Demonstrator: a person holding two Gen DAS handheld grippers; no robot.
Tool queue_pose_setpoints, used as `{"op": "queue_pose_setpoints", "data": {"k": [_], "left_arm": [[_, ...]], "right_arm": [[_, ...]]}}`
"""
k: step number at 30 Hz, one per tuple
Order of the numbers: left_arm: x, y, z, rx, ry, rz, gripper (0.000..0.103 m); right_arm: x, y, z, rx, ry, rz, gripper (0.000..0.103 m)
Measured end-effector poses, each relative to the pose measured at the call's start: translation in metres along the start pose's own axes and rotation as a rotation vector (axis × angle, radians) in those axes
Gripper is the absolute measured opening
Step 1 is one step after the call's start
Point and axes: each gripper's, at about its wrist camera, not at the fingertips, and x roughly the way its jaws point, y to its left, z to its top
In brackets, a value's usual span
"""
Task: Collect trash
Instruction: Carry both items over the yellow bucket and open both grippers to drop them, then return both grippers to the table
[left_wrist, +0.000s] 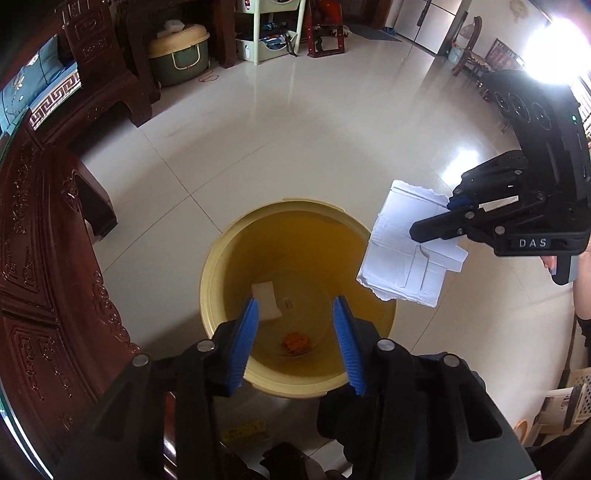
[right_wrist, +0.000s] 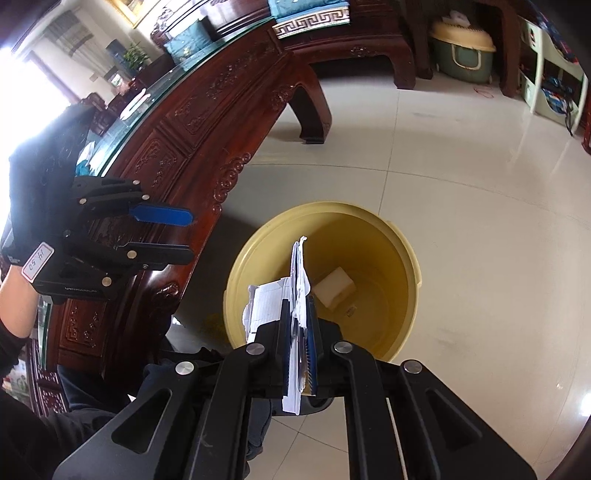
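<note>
The left gripper (left_wrist: 295, 314) points steeply down over the mouth of a yellow bucket (left_wrist: 221, 258), its blue pads spread apart with nothing between them. The right gripper (right_wrist: 297, 317) also tilts downward, and its pads are clenched on a torn, creased sheet of white paper (right_wrist: 266, 299). In the left wrist view the right gripper (left_wrist: 430, 221) comes in from the right and holds the paper (left_wrist: 399, 251) flat and level, just above and beside the bucket's right rim, with one corner overlapping the rim. A bare hand (right_wrist: 14, 299) grips the handle of the left gripper (right_wrist: 184, 232) at the left edge of the right wrist view.

The bucket (right_wrist: 406, 266) stands on a pale, glossy tiled floor (left_wrist: 295, 129). A dark carved wooden table (left_wrist: 44, 258) with a glass top runs close along one side of it, nearly touching the wall of the bucket. The other sides are open floor, reaching well back to a green and cream tub (left_wrist: 179, 51) and a pale shelf unit (left_wrist: 269, 29).

The paper is white, ragged along its torn edges and marked by fold lines. Inside the bucket lie a small white scrap (left_wrist: 266, 299) and an orange crumpled bit (left_wrist: 295, 343) on the bottom.
</note>
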Motion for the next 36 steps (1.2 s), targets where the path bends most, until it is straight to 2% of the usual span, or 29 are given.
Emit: {"op": "queue_pose_setpoints", "data": {"k": [1, 2, 6, 18, 20, 24, 26, 29, 32, 36], "left_arm": [[-0.001, 0.001, 0.000, -0.004, -0.001, -0.001, 0.051], [-0.001, 0.002, 0.000, -0.008, -0.002, 0.003, 0.053], [-0.004, 0.004, -0.003, -0.012, -0.001, 0.010, 0.058], [-0.017, 0.007, -0.010, -0.021, -0.030, 0.005, 0.058], [-0.022, 0.005, -0.013, -0.018, -0.047, 0.008, 0.058], [-0.042, -0.002, -0.023, -0.008, -0.097, 0.030, 0.064], [-0.056, -0.007, -0.031, -0.003, -0.136, 0.049, 0.070], [-0.083, -0.010, -0.047, -0.017, -0.202, 0.088, 0.076], [-0.114, -0.005, -0.069, -0.069, -0.270, 0.133, 0.082], [-0.157, 0.014, -0.113, -0.179, -0.356, 0.184, 0.084]], "right_arm": [[0.001, 0.003, 0.001, -0.009, 0.003, -0.005, 0.015], [0.002, 0.007, 0.002, -0.024, 0.008, -0.012, 0.020], [0.001, 0.015, 0.007, -0.043, 0.000, -0.025, 0.029], [-0.012, 0.031, 0.008, -0.058, -0.024, -0.050, 0.030], [-0.019, 0.036, 0.009, -0.064, -0.045, -0.068, 0.038], [-0.035, 0.059, 0.009, -0.109, -0.091, -0.113, 0.047], [-0.042, 0.073, 0.011, -0.136, -0.117, -0.121, 0.053], [-0.051, 0.097, 0.012, -0.181, -0.157, -0.124, 0.056], [-0.057, 0.126, 0.013, -0.239, -0.197, -0.131, 0.060], [-0.062, 0.167, 0.015, -0.320, -0.237, -0.121, 0.064]]}}
